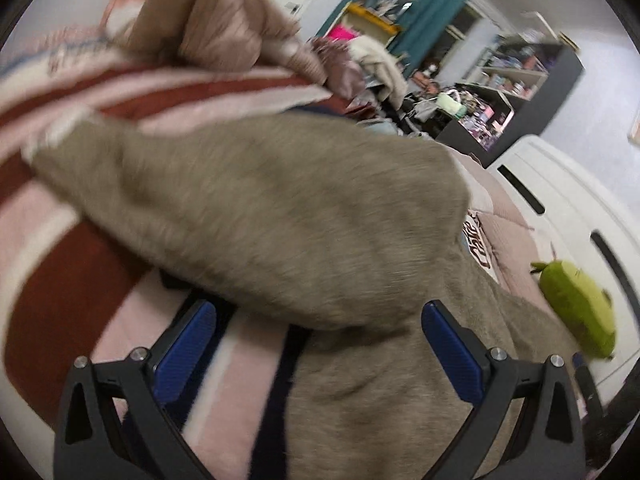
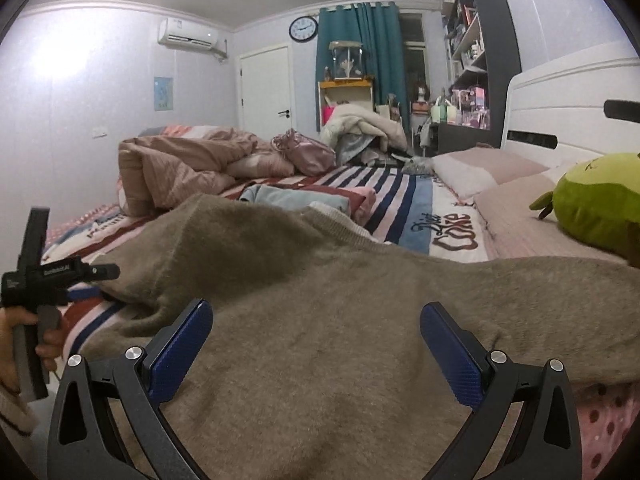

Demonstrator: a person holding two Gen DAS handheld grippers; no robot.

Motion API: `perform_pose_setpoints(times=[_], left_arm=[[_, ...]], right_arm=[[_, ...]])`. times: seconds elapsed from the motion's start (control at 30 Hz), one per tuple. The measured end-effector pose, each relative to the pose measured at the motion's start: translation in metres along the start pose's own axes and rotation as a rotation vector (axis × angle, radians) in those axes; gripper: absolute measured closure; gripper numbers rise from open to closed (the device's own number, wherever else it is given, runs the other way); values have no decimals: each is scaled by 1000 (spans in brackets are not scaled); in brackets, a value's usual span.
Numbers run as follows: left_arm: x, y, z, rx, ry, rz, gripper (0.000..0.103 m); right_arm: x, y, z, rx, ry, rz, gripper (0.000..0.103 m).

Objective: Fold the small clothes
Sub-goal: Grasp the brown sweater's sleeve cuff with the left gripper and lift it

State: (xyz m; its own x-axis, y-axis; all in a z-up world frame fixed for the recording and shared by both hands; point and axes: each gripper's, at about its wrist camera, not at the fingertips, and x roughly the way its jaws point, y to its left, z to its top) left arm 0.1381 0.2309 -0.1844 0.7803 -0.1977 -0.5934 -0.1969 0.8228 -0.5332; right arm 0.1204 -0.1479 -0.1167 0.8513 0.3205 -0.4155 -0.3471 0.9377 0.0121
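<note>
A fuzzy taupe sweater (image 2: 320, 320) lies spread on the striped bedsheet (image 2: 400, 188). In the left wrist view a part of the sweater (image 1: 260, 216) is folded across the rest, blurred by motion. My left gripper (image 1: 320, 320) is open, its blue pads wide apart just over the sweater's edge, holding nothing. My right gripper (image 2: 316, 320) is open too, low over the sweater's near part. The left gripper's body (image 2: 40, 276), held in a hand, shows at the left of the right wrist view.
A green plush toy (image 2: 600, 204) lies by the pillows (image 2: 480, 168) and white headboard (image 2: 580, 92). A crumpled pink quilt (image 2: 180, 168) and folded clothes (image 2: 304, 200) sit farther up the bed. Shelves (image 2: 476, 52) and clutter stand beyond.
</note>
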Motion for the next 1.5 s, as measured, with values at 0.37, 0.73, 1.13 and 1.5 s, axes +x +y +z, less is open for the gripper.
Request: perform_pose_setpoints(times=[0.37, 0.73, 1.13, 1.5], left_arm=[[5, 37, 20, -121, -78, 10, 63], [-9, 82, 35, -250, -108, -33, 20], [19, 124, 80, -373, -84, -119, 59], [-73, -25, 83, 278, -449, 138, 89]], right_arm=[[27, 2, -1, -8, 45, 19, 0], [44, 15, -2, -7, 59, 71, 0], [55, 42, 3, -28, 91, 158, 0], [51, 40, -2, -24, 80, 184, 0]])
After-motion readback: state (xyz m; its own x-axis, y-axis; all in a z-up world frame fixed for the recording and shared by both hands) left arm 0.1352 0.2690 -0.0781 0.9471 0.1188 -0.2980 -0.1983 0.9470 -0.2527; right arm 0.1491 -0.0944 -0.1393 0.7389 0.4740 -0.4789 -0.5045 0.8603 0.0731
